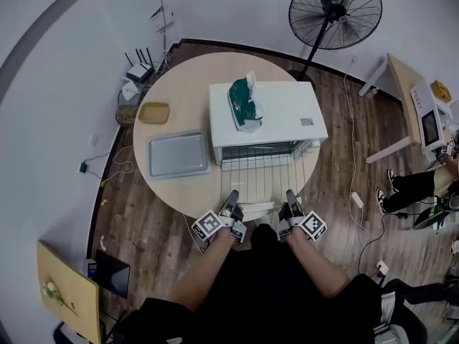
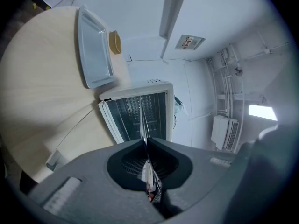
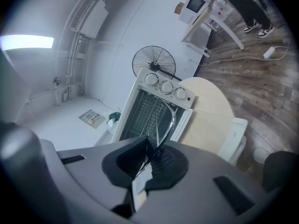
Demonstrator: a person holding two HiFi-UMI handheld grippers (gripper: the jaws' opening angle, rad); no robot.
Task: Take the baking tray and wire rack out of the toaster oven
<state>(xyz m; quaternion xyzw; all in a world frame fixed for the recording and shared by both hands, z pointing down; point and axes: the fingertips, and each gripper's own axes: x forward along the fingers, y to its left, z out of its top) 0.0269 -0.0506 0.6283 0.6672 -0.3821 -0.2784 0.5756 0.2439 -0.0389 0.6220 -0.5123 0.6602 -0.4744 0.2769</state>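
The wire rack is drawn most of the way out of the white toaster oven, above its open door. My left gripper is shut on the rack's near left edge, and my right gripper is shut on its near right edge. In the left gripper view the rack shows edge-on, running from the closed jaws of the left gripper into the oven. The right gripper view shows the rack pinched in the right gripper. The grey baking tray lies on the round table, left of the oven.
A green tissue pack sits on the oven's top. A small yellow dish lies behind the tray. A standing fan is beyond the table. At the right are a desk with a microwave, a seated person's legs and floor cables.
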